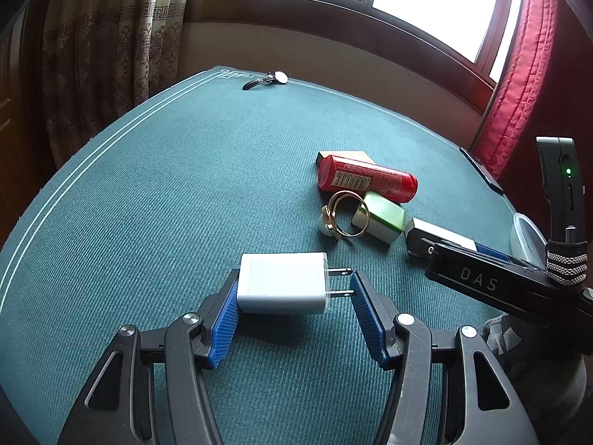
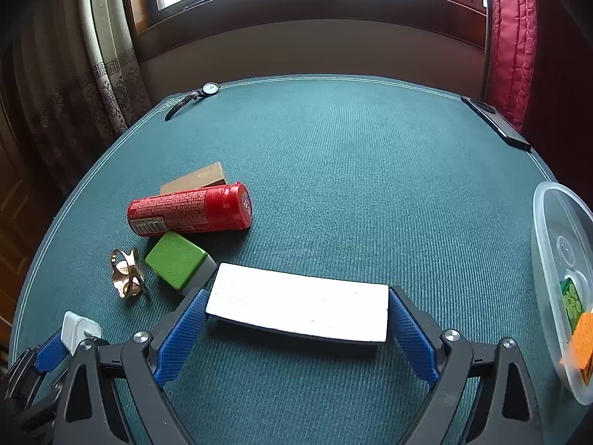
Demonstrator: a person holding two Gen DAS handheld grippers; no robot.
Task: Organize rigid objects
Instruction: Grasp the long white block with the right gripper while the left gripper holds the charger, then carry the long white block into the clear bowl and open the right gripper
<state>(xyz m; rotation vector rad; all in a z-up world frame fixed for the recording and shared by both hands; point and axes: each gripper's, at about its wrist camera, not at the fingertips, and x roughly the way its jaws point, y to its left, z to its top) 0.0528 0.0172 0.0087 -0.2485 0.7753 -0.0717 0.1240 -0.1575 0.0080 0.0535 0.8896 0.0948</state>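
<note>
While the white charger (image 1: 283, 283) sits lifted clear of the green worktop (image 1: 185, 185) at lower centre of the left wrist view, the left gripper (image 1: 294, 298) has its jaws closed on it: one blue pad presses the body, the other meets the tips of the two prongs. At lower centre of the right wrist view, the right gripper (image 2: 298, 324) brackets a flat white box (image 2: 300, 306) lying on the worktop; its jaws stand wide, both pads just beside the box ends, and contact cannot be told. Left of the box lie a green-and-white block (image 2: 178, 263), a gold ring (image 2: 128, 272), a red canister (image 2: 191, 209) on its side and, touching it behind, a brown card box (image 2: 196, 178). A clear plastic container (image 2: 556, 259) at the right edge holds green and orange pieces. A wristwatch (image 2: 200, 92) rests at the far left corner, a dark slim device (image 2: 496, 120) at the far right edge.
</note>
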